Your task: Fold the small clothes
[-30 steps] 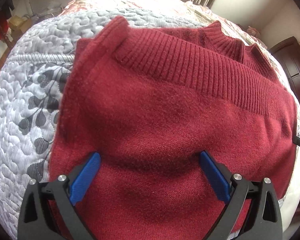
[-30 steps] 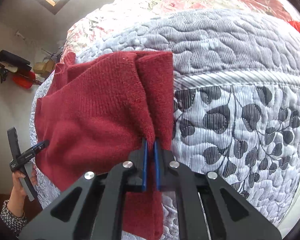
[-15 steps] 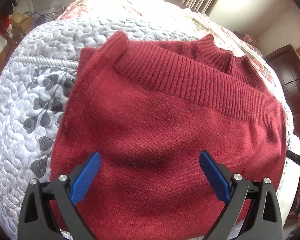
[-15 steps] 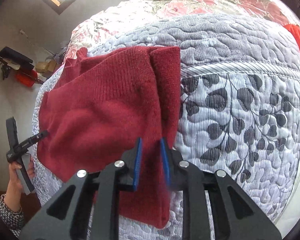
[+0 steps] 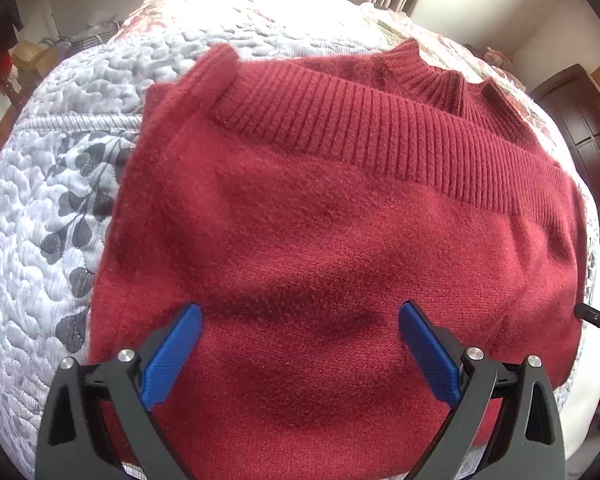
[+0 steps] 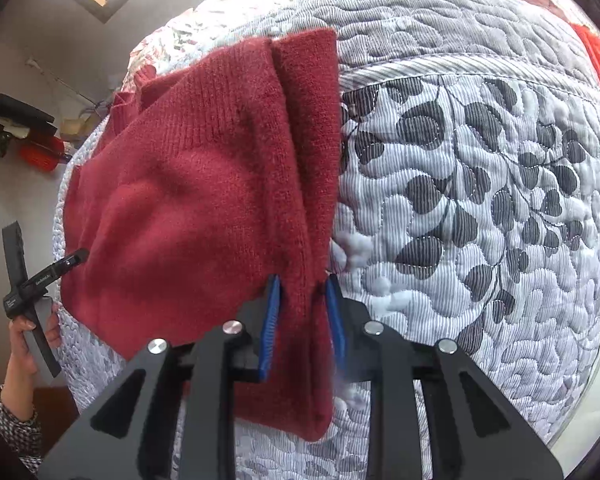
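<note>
The right gripper (image 6: 302,280) has its blue pads parted a little, with the sweater's folded side edge running between them; the cloth looks loose there, not pinched, so I judge this gripper open around the edge, not holding it. From those pads the folded strip runs straight ahead, up the bed, to the sweater's far corner. The rest of the red sweater (image 6: 188,200) spreads off to this gripper's left, and bare quilt (image 6: 480,208) lies to its right.

The left gripper (image 5: 300,312) is spread wide, both pads hovering over the plain knit body with nothing between them but the flat cloth beneath. Ahead of it lies the ribbed hem band (image 5: 380,128), crossing the view from side to side, with the ribbed collar (image 5: 432,76) showing just beyond. In the right wrist view the person's hand (image 6: 28,332) holds this tool at the sweater's opposite side.

The sweater lies on the bed, already doubled over. Its long fold line lies along the right gripper's fingers, so the right gripper is the nearer one for working that edge; the left faces the broad middle.
</note>
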A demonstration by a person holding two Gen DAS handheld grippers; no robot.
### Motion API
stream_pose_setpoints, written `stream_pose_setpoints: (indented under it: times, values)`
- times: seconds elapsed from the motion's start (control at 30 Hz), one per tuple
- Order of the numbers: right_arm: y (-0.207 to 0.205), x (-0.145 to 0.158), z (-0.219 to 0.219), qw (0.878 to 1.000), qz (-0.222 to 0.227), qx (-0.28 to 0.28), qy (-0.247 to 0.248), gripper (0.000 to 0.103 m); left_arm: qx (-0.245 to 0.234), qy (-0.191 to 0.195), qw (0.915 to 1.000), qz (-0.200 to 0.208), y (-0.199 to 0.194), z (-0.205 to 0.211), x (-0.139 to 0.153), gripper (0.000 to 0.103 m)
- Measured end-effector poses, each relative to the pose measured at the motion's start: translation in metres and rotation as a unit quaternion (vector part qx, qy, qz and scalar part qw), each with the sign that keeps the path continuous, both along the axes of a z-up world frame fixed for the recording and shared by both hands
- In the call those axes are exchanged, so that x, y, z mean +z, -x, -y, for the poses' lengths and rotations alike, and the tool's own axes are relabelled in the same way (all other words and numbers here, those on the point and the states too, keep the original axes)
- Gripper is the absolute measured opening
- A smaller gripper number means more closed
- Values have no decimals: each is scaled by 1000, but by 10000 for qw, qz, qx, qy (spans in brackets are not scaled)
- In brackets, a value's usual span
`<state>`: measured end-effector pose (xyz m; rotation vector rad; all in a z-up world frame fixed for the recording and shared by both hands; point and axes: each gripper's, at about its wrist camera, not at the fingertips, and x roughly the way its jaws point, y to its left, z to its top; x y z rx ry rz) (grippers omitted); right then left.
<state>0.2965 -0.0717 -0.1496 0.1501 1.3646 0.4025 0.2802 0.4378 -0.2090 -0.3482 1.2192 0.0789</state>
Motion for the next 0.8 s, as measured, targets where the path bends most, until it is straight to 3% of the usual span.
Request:
stream_pose_setpoints:
  times: [0.03,0.13,0.3,0.43,0.8]
  values:
    - [2,5,3,9999,32,-21,-108,38,24,84,9999,52,1,-1,4,99]
    - [2,11,10,9996,25,-104,-254,43,63,206,9995,214,2,1,15,99]
    - [-3,5,12,9997,-121,-111,-205,43,-70,112,9992,384,2,8,31,99]
    - [-8,-3,6,9997,-189,-86,-159,49,-110,1,9992,380,-9,14,37,99]
    - [-18,-32,-8,9988,-419,-123,-224,48,-248,-350,9990,148,-20,24,19,99]
